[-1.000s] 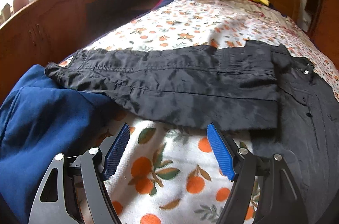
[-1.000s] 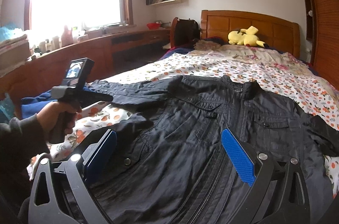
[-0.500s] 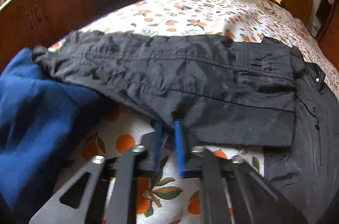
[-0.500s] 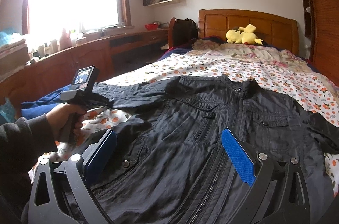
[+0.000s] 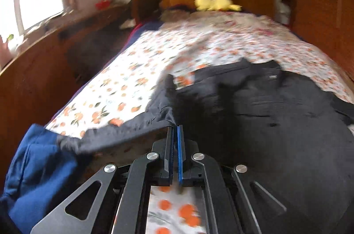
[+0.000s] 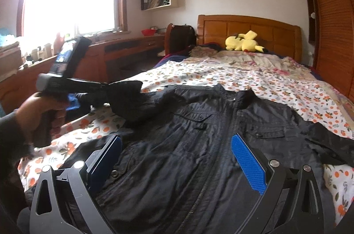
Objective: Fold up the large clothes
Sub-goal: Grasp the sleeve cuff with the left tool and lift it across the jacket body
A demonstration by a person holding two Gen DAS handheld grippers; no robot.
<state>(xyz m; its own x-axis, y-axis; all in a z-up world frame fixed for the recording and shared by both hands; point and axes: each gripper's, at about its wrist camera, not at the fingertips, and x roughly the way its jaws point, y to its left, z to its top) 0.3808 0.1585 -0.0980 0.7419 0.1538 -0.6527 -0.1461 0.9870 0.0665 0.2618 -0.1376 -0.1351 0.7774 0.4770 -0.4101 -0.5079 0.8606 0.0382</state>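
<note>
Two grippers are in play over a black jacket [image 6: 199,145] that is spread face up on the bed [image 6: 287,88], zip running toward the camera and collar toward the headboard. A second ago the left gripper [image 5: 175,130] was held wide above the flat-lying sleeve [image 6: 126,90]; now its fingers are pressed together on the sleeve's edge, and the cloth has been raised clear of the orange-print cover, with the dark lining seen draping down from the pinch. In the right-wrist view the sleeve is seen lifted from the left gripper's tip back to the shoulder, which stays on the bed. The first fold is therefore judged to be under way: the sleeve is likely meant to be carried across the chest.

The right gripper [image 6: 177,158] is held low over the jacket's front, its blue fingers [image 6: 247,163] wide apart and nothing between them; no cloth is gripped there. The other sleeve is seen lying out to the right, unfolded.

A blue garment [image 5: 37,174] is heaped at the near left edge of the bed, just beside the raised sleeve, and could be dragged along if the cuff trails over it. A yellow plush toy [image 6: 243,42] is left at the headboard, well apart from the work. The left-wrist picture is blurred, so the exact hold on the seam cannot be told.
</note>
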